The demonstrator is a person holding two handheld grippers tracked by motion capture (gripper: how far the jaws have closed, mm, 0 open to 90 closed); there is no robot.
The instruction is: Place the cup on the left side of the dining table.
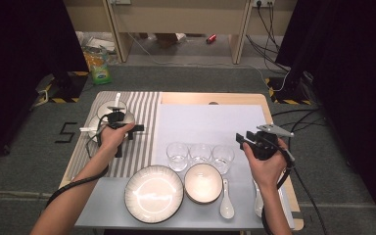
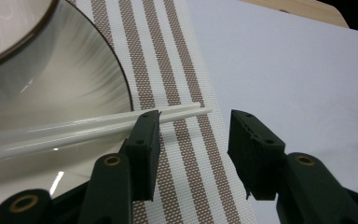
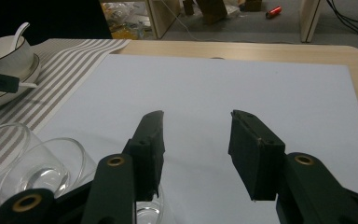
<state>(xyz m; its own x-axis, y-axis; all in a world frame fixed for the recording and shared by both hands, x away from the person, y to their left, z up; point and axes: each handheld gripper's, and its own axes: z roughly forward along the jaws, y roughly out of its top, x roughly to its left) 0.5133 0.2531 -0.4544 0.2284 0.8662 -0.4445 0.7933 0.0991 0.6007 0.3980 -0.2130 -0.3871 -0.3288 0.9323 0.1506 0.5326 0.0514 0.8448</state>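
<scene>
Two grippers, both with jaws apart, nothing held.

Left gripper (image 2: pixel 193 135) hangs over the striped mat (image 2: pixel 186 154), its jaws wide with only mat between them. The white chopsticks (image 2: pixel 74 130) lie across the plate (image 2: pixel 70 88), and their tips poke past the left jaw, just beside it; I cannot tell if they touch. Right gripper (image 3: pixel 196 140) floats over the white sheet (image 3: pixel 242 88), jaws open too. Three glasses (image 1: pixel 199 155) stand near it, with a big plate (image 1: pixel 153 194), a bowl (image 1: pixel 203 183) and a spoon (image 1: pixel 226 200) closer to the person.

Dim, soft-focus pictures; overhead glare on the plate (image 1: pixel 153 194).
</scene>
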